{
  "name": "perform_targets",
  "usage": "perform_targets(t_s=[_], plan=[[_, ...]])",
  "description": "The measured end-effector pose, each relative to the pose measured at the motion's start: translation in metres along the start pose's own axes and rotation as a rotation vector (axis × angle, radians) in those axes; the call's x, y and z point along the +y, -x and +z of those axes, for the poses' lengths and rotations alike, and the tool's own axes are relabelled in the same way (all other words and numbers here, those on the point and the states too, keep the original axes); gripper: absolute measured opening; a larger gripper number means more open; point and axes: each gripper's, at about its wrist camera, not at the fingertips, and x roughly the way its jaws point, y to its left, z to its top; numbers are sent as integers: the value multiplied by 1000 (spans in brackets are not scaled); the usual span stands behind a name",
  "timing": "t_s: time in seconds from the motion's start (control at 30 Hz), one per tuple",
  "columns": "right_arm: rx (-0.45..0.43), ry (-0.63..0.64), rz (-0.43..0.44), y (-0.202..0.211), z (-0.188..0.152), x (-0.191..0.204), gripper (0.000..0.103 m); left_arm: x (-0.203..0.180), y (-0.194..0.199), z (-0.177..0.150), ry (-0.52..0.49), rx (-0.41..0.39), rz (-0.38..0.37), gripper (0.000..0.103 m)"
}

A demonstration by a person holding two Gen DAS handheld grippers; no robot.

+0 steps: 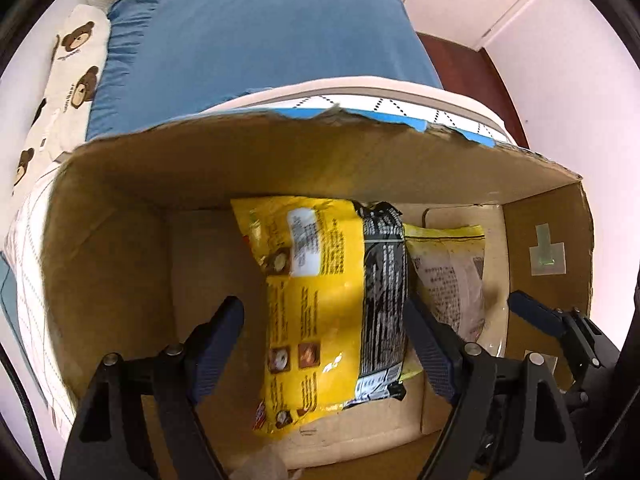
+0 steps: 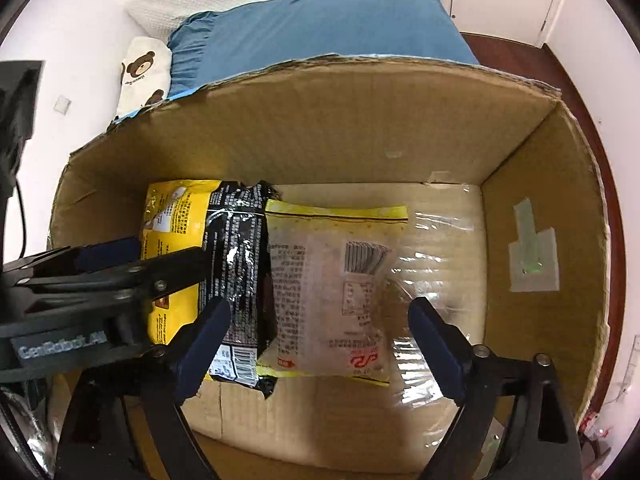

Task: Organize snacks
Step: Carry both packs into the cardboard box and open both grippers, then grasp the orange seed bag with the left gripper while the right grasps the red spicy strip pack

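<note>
Yellow-and-black snack bag (image 1: pixel 320 300) lies lengthwise front-to-back in the cardboard box (image 1: pixel 120 200); only the right view fully shows the clear packet (image 2: pixel 332 292); left gripper (image 1: pixel 324 320) and right gripper (image 2: pixel 320 320) both spread, empty

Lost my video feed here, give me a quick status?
Left gripper open, right gripper open, both empty over cardboard box. Yellow-black snack bag and clear noodle pack lie side by side inside. Nothing blocking.
</note>
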Motion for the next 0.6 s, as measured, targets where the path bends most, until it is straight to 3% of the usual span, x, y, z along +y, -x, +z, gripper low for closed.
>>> perform_targets(t_s=[0.07, 0.23, 0.6], plan=[[-1, -5, -5, 14, -10, 1, 96, 5, 2, -5, 3, -12, 0, 89], [-15, -2, -23, 42, -31, 4, 97, 10, 11, -23, 20, -59, 3, 93], [-89, 18, -25, 101, -87, 18, 100, 7, 59, -66, 37, -174, 25, 93]])
